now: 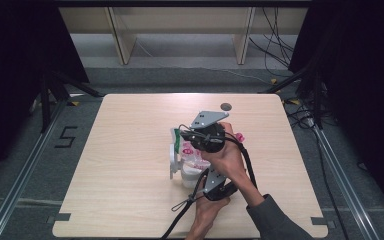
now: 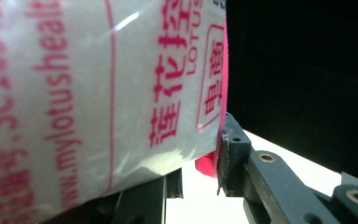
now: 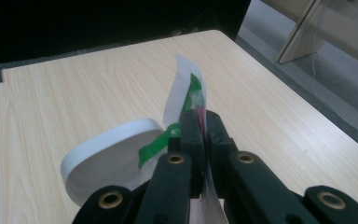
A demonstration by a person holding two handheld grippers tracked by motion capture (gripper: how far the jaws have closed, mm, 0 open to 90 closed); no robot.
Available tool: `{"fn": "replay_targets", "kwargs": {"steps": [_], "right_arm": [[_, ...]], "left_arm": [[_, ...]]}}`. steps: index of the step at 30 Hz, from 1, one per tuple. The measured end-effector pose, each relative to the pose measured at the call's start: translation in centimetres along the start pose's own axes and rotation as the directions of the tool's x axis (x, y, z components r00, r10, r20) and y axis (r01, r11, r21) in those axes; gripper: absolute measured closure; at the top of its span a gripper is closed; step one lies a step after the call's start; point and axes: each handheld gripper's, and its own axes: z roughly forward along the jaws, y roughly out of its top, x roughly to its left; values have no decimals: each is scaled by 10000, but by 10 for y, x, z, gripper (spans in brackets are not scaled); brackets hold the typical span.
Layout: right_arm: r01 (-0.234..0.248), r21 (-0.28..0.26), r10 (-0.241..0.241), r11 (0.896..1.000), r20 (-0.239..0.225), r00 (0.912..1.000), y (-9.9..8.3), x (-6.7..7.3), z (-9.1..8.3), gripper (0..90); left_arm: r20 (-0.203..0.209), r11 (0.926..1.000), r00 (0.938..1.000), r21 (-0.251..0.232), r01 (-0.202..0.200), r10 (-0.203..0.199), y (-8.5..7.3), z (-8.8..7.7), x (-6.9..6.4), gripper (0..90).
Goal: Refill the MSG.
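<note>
A white container (image 1: 194,161) (image 2: 74,93) with pink print stands near the middle of the table. Its white flip lid (image 1: 172,157) (image 3: 107,154) hangs open to the left. My left gripper (image 1: 200,176) (image 2: 196,163) comes from the near side and is shut on the container's body, the right pad pressed on its edge. My right gripper (image 1: 182,136) (image 3: 200,121), under its grey plate, reaches in from the right over the top. It is shut on a thin white seal film with a green stripe (image 1: 176,135) (image 3: 182,88), which stands up from the opening. The two forearms cross.
The light wooden table (image 1: 130,130) has a round grommet hole (image 1: 225,106) near its far edge and notches at the front corners. Black curtains flank both sides. Shelf legs and loose cables (image 1: 275,45) lie on the floor beyond the table.
</note>
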Motion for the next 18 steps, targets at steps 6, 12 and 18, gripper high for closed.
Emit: {"fn": "replay_targets", "kwargs": {"steps": [6,12,18], "right_arm": [[-10,19,10,10000,57,10000,0,1,2,897],[145,-72,-145,9999,35,9999,0,0,1,897],[172,-22,-172,9998,5,9999,1,-1,1,897]], "left_arm": [[118,9993,9998,-342,159,-155,-1,3,-1,742],[93,9994,9999,-312,134,-132,-1,2,-1,742],[93,9995,9999,-289,143,-140,-1,2,1,743]]}}
